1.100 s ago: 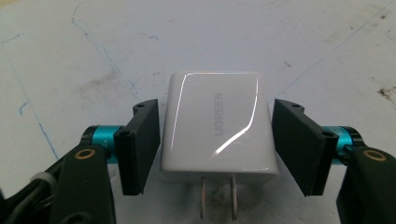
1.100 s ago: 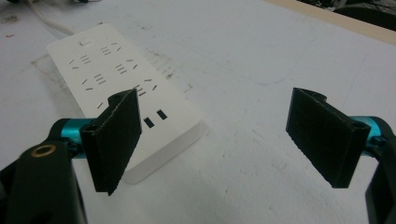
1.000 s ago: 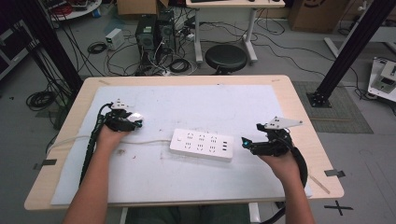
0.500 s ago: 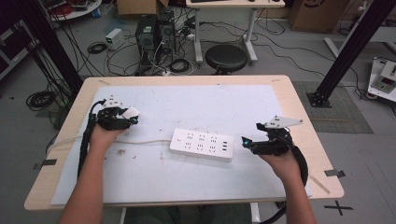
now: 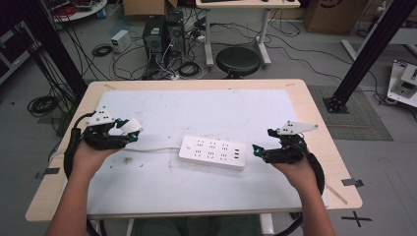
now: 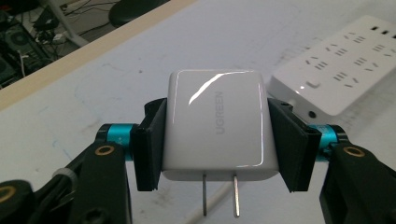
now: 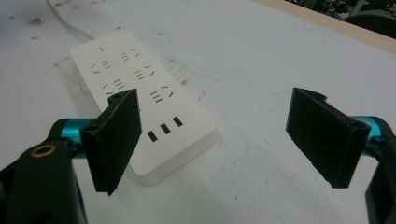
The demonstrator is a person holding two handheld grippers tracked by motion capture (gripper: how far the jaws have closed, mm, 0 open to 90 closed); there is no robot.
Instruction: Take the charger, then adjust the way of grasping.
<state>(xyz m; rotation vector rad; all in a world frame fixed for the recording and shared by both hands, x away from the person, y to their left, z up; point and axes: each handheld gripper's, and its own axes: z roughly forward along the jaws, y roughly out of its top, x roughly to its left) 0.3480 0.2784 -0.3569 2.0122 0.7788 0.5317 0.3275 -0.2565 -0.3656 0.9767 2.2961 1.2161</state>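
The left hand-held gripper (image 6: 217, 140) clamps a white charger (image 6: 215, 125) above the worktop (image 5: 206, 108), left of the power strip (image 5: 212, 152); the right hand-held gripper (image 7: 219, 135) waits open beside it. Likely next: aligning prongs with a socket.

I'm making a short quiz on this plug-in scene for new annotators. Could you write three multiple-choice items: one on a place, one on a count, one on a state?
1. Where does the power strip lie?
A. between the two grippers
B. at the table's far edge
C. under the left hand

2. How many metal prongs stick out of the white charger?
A. one
B. two
C. three

3. How do the right gripper jaws stand?
A. shut on the charger
B. shut on the strip
C. open, with nothing between them

Key: 1 A, the high view shows it mid-table between them. 2 B, the left gripper view shows two prongs. 3 C, the right gripper view shows wide, empty jaws.
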